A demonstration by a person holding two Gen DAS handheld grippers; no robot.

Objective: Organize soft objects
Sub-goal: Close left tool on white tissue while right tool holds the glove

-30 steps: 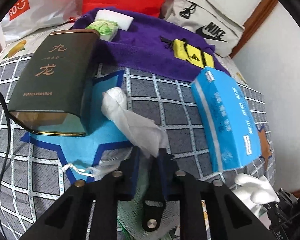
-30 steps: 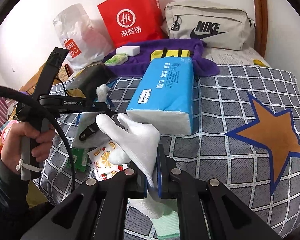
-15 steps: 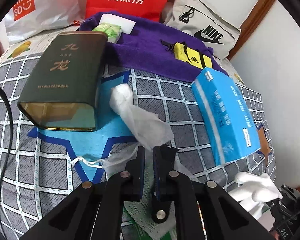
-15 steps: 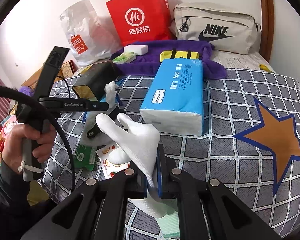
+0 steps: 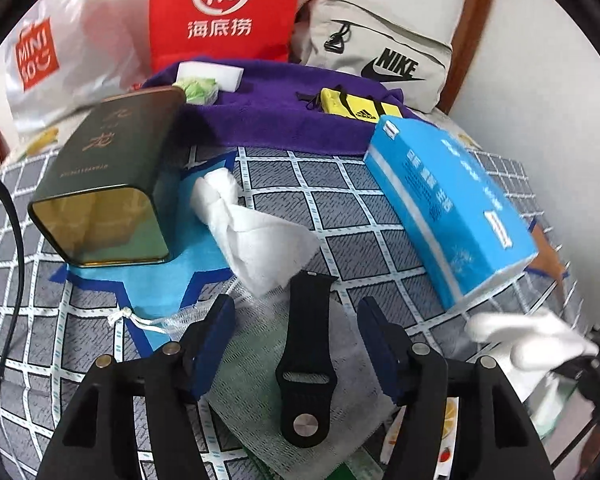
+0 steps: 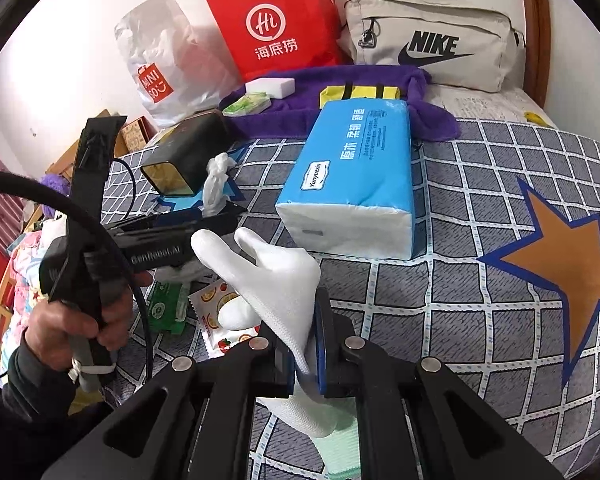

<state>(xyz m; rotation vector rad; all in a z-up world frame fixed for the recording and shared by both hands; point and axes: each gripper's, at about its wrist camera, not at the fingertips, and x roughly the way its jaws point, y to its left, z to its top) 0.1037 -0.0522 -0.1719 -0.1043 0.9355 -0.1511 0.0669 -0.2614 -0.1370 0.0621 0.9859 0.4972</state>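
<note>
The left gripper (image 5: 296, 344) is held wide open and empty over a black strap (image 5: 306, 360) lying on a mesh bag (image 5: 256, 364), with a crumpled white cloth (image 5: 256, 236) just ahead of it on the bed (image 5: 340, 208). The right gripper (image 6: 305, 350) is clamped on a white glove (image 6: 276, 284), lifted clear of the bed. A sorting step seems to be in hand; next, a place for the glove must be chosen. Only the right view shows the hand (image 6: 72, 328) around the left gripper's handle; the strap is shown only in the left view
</note>
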